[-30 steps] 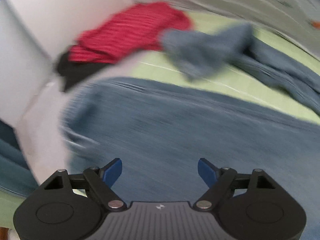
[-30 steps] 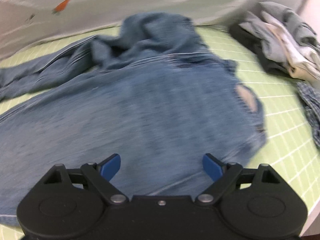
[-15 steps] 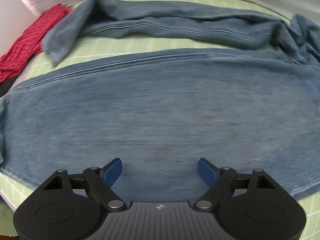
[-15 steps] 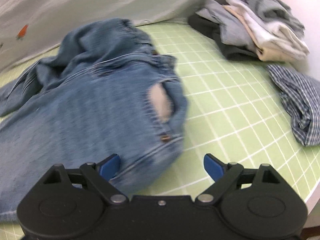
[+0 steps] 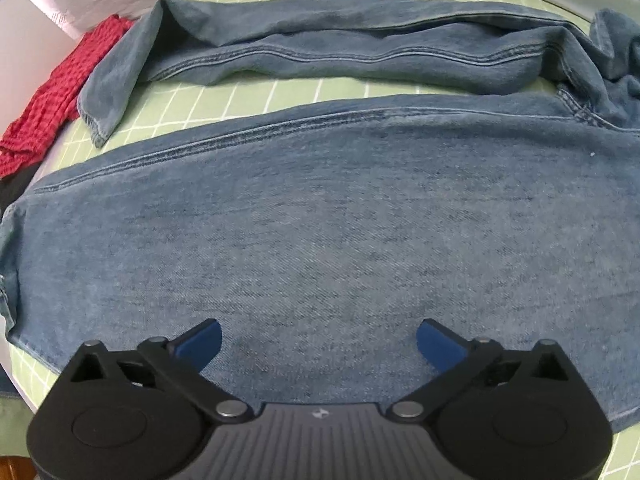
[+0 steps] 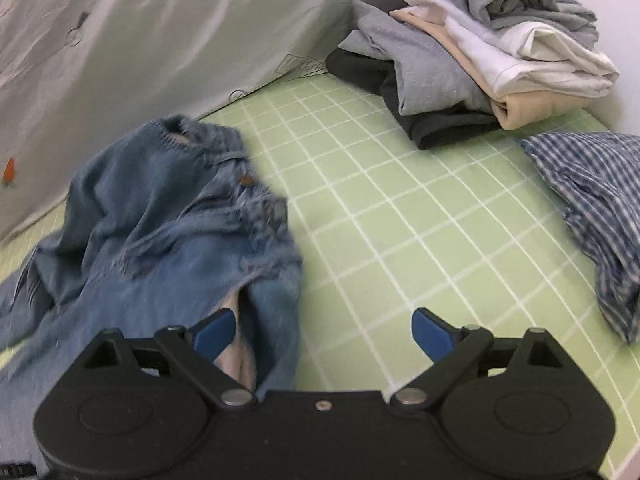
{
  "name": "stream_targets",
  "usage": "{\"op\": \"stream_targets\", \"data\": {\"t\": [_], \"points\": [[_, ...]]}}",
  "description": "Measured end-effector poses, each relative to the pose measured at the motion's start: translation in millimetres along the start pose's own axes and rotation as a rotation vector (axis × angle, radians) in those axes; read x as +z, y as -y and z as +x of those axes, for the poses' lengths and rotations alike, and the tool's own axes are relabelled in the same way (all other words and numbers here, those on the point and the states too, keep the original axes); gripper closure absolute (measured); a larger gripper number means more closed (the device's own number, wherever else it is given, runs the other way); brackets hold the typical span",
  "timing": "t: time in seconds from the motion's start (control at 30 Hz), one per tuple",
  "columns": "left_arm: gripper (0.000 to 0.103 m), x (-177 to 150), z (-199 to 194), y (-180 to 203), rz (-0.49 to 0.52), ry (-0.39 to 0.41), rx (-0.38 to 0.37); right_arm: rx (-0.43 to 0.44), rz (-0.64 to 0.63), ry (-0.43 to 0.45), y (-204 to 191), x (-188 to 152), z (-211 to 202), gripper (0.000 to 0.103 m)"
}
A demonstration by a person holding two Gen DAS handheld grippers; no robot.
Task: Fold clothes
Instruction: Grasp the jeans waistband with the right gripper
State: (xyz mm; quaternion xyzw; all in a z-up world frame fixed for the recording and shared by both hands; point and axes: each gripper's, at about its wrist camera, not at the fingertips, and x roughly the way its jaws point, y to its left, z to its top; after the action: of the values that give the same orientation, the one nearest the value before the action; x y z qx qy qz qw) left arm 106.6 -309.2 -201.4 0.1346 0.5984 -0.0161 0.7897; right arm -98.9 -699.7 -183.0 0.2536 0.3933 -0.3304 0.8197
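We see no containers. The left gripper (image 5: 318,338) hangs over the near leg of the jeans (image 5: 320,208); its jaws are opening, with nothing pinched between the blue fingers (image 5: 200,340). The right gripper (image 6: 322,330) is spread wide over the waistband end of the jeans (image 6: 172,240), gripping nothing. The jeans lie spread on the green grid mat (image 6: 400,208). Beyond the jeans we note a folded stack (image 6: 472,52), a checked shirt (image 6: 592,208), a red garment (image 5: 52,96) and a white sheet (image 6: 160,32).
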Motion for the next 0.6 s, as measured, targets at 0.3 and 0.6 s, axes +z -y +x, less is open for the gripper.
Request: {"op": "stream_targets", "data": {"t": [0.3, 0.6], "points": [[0.0, 11.2, 7.2, -5.8, -0.04, -0.062, -0.019, 0.099, 0.092, -0.083, 14.8, -2.0, 36.4, 0.016], [0.0, 13.0, 3.9, 8.5, 0.03, -0.05, 0.032, 0.184, 0.022, -0.069, -13.3, 7.8, 39.2, 0.081]]}}
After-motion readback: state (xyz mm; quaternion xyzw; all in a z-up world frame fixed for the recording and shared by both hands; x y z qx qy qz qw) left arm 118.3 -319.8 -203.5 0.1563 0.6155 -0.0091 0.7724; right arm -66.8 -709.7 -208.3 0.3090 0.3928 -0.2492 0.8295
